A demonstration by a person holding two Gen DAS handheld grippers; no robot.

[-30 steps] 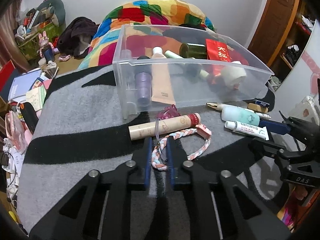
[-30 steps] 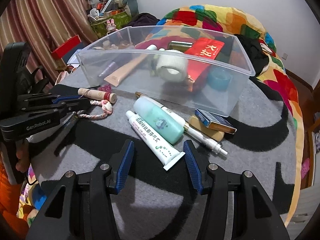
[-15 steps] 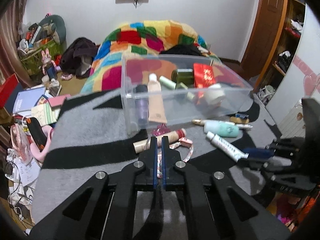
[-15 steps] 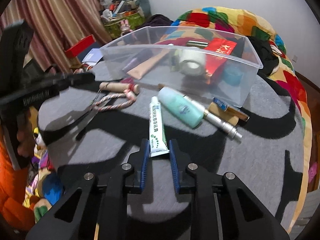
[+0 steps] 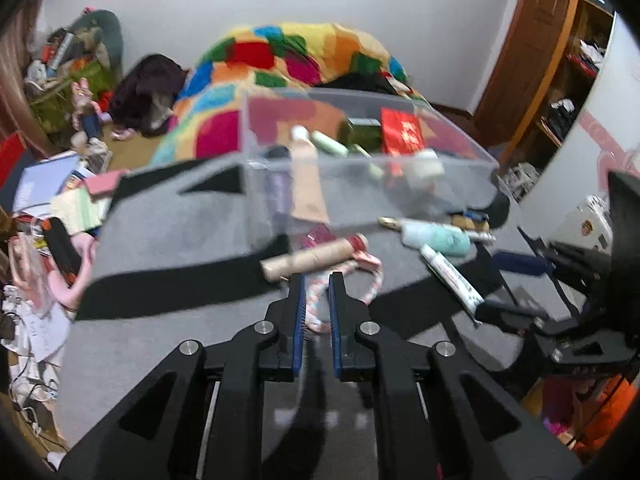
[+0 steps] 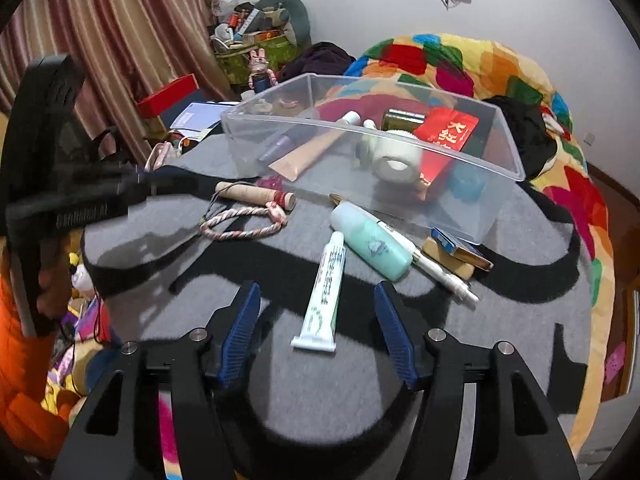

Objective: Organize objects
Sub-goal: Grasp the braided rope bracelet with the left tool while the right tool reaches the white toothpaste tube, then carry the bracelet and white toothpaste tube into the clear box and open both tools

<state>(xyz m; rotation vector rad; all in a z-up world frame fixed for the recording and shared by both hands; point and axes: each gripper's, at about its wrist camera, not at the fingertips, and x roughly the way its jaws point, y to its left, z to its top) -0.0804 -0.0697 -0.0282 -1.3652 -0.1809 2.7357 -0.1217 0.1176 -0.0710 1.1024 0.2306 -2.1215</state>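
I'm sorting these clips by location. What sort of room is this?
Most likely a lived-in bedroom: a colourful patchwork quilt heaped beyond the grey surface, striped curtains along the side, and a wooden door beside cluttered shelves.

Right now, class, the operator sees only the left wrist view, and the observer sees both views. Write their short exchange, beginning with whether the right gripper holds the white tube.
Operator: Does the right gripper hold the white tube?
Observer: No. Its jaws have just been opening, and the tube lies loose between them with neither pad touching it.
Operator: What is the pale lump in the clear bin?
Observer: A roll of white tape, its hole facing the right camera.
Operator: Is anything hidden by the red packet?
Observer: Yes, a blue roll sits beside it against the bin's near wall.
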